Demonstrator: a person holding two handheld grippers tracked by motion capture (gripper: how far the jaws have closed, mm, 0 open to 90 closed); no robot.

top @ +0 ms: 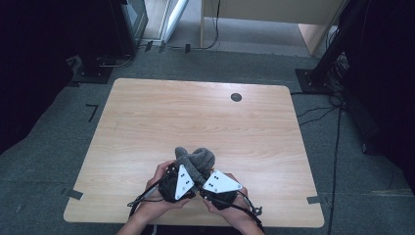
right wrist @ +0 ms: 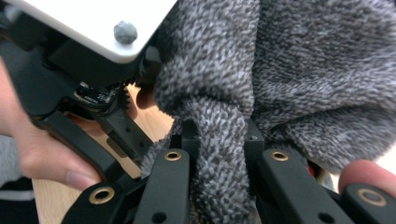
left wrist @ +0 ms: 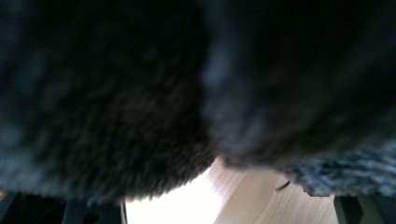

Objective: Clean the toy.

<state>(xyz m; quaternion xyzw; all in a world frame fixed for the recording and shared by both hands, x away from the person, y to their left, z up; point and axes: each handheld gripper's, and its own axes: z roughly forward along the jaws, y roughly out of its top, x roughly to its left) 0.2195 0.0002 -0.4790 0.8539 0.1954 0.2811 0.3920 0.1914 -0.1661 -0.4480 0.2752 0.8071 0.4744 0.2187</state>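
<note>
Grey fleece cloth [top: 196, 161] bunched on the table [top: 147, 127] just ahead of both tongs, fold clamped by right tongs [right wrist: 223, 140] seen close up, left tongs [top: 182, 177] closed on cloth, weave blurred in their view.

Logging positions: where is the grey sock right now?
In the high view the sock lies near the table's front edge, centre, bunched between the left gripper and right gripper, both clamped on it.

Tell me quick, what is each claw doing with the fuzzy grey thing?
Left claw: shut on the fuzzy grey cloth, which presses up against its camera.
Right claw: shut on a fold of the fuzzy grey cloth.
</note>
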